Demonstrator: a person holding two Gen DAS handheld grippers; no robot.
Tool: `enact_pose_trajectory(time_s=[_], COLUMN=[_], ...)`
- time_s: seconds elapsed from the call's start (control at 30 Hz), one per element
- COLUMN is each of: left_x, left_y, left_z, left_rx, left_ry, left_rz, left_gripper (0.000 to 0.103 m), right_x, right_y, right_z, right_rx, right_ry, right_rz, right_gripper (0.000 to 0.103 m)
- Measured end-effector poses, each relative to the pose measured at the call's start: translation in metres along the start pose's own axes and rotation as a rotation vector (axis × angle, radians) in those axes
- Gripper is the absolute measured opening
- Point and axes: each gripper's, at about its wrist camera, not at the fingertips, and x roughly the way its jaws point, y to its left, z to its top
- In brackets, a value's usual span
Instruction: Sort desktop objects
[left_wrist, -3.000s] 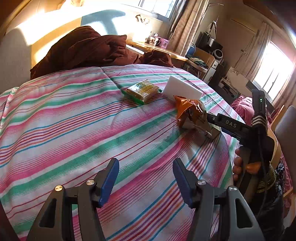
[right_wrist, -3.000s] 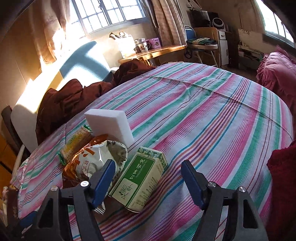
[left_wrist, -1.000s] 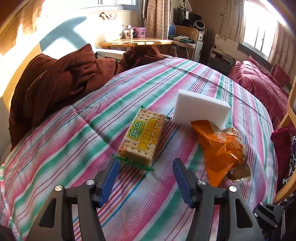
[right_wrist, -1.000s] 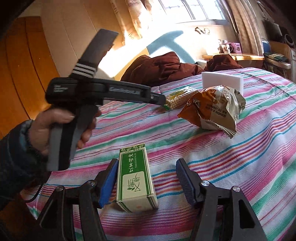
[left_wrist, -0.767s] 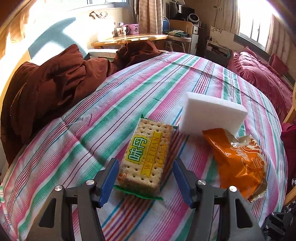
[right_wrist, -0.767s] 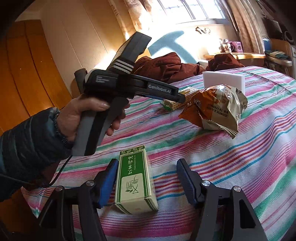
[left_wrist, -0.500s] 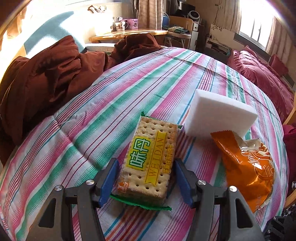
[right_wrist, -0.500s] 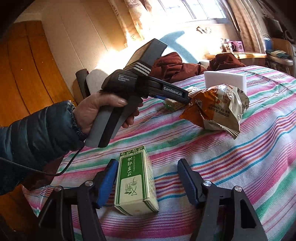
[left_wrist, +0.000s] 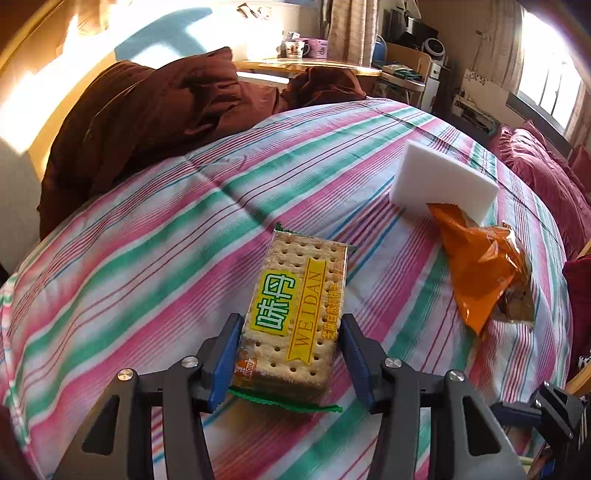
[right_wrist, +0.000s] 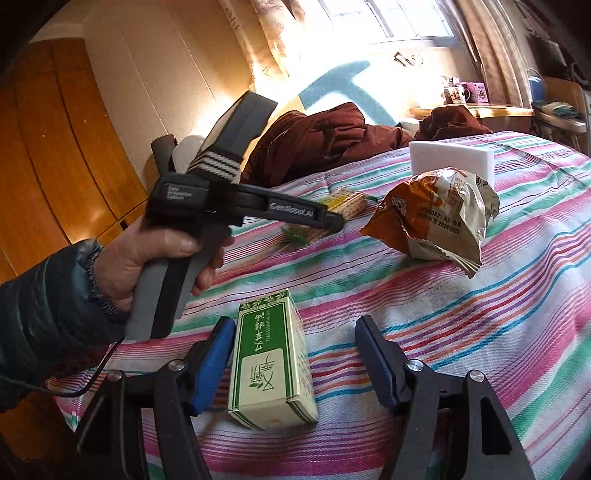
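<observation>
Blue-padded jaws of the left gripper (left_wrist: 289, 363), wide apart a second before, were closing around the near end of the clear-wrapped cracker pack (left_wrist: 295, 314) on the striped cloth (left_wrist: 147, 258), so its pickup looked near, while the right gripper (right_wrist: 295, 363) stood open beside the green box (right_wrist: 271, 363).

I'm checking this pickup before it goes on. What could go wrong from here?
The left gripper is closing on the clear-wrapped cracker packet with the yellow label; too hard a squeeze could crack the crackers. It grips only the near end, so the far end may sag when lifted.
</observation>
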Motion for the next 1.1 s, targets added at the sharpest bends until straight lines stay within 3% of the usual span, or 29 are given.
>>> enact_pose_trajectory(time_s=[0.27,0.57,0.87,0.93,1.1], left_x=[-0.052,-0.099,-0.127,-0.129,-0.133], left_y=[0.017,0.014,0.008,0.008,0.007], left_z=[-0.069,-0.133,-0.174,-0.178,-0.187], left_rx=[-0.121,-0.174,-0.230,-0.237,-0.251], left_ry=[-0.027,-0.060,-0.119,-0.130,-0.162], left_rz=[0.039,0.063,0.066,0.068,0.067], left_gripper=[0.053,0.053,0.053,0.053,0.053], right_x=[0.002,0.001,-0.003,-0.004,-0.003], right_y=[0.002,0.009,0.029,0.034,0.049], right_z=[0.000,0.000,-0.004,-0.006,-0.010], right_rx=[-0.009,-0.043,-0.120,-0.134,-0.195], right_ry=[0.005,0.021,0.052,0.055,0.082], right_rz=[-0.011,-0.053,-0.176,-0.198,-0.265], right_gripper=[0.069,0.069,0.068,0.063,0.037])
